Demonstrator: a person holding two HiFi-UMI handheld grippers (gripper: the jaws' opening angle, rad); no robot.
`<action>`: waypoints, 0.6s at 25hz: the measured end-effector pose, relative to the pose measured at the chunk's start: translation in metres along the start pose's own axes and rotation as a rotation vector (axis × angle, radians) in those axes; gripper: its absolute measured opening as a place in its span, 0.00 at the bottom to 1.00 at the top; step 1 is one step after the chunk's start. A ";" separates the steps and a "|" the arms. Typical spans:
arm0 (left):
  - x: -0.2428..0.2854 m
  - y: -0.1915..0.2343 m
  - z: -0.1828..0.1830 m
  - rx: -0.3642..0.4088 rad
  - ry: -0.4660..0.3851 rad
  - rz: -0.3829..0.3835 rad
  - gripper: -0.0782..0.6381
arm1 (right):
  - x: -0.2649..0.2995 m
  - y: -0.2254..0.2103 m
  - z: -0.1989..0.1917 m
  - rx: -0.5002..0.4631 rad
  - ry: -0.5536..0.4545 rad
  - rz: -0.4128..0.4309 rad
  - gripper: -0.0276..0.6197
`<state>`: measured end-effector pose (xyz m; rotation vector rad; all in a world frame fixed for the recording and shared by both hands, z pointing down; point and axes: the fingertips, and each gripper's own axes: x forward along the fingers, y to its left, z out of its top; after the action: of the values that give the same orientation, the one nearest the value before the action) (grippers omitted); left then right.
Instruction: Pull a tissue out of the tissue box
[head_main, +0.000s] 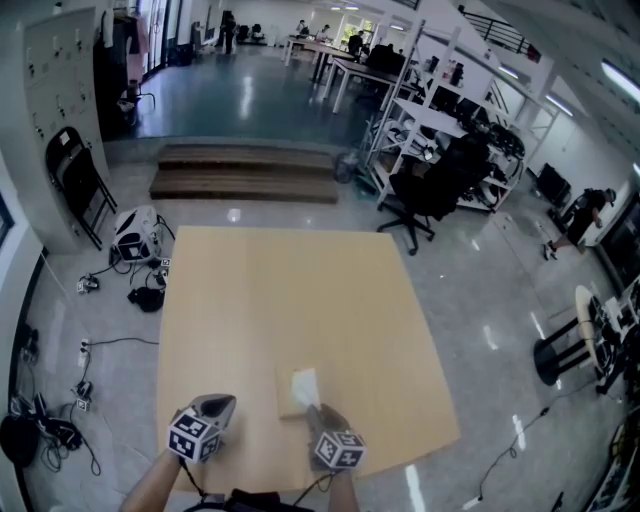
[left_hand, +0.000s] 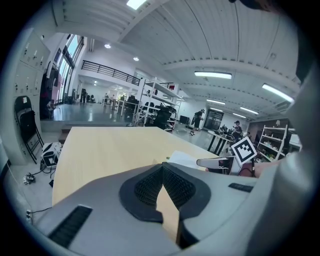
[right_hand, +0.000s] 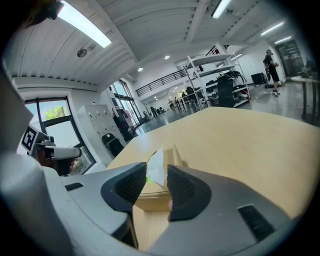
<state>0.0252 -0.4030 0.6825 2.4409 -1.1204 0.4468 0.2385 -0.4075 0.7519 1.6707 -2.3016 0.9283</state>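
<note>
A light cardboard tissue box (head_main: 296, 394) lies near the front edge of the wooden table (head_main: 290, 300), with a white tissue (head_main: 305, 383) sticking up from its slot. My right gripper (head_main: 318, 410) sits just behind the box. In the right gripper view its jaws stand apart, open (right_hand: 156, 184), framing the box (right_hand: 159, 196) and the tissue (right_hand: 156, 166) without touching them. My left gripper (head_main: 222, 403) hovers to the left of the box. Its pads (left_hand: 150, 184) meet at the tips with nothing between them, and the tissue (left_hand: 186, 159) shows off to its right.
A black office chair (head_main: 432, 188) stands past the table's far right corner. Low wooden steps (head_main: 245, 172) lie beyond the far edge. A folding chair (head_main: 75, 172), a white bag (head_main: 135, 234) and cables sit on the floor at left. A stool (head_main: 565, 345) is at right.
</note>
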 end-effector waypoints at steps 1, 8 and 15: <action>0.000 0.000 0.001 -0.001 0.000 0.000 0.12 | 0.000 0.000 0.001 -0.002 0.001 -0.001 0.24; -0.001 0.001 0.003 -0.002 -0.004 0.002 0.12 | 0.001 -0.002 0.001 -0.025 0.002 -0.029 0.14; -0.003 0.005 -0.001 0.002 -0.010 0.020 0.12 | 0.001 -0.005 -0.003 -0.026 0.006 -0.050 0.05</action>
<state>0.0194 -0.4038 0.6830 2.4376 -1.1499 0.4428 0.2424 -0.4077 0.7565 1.7038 -2.2473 0.8887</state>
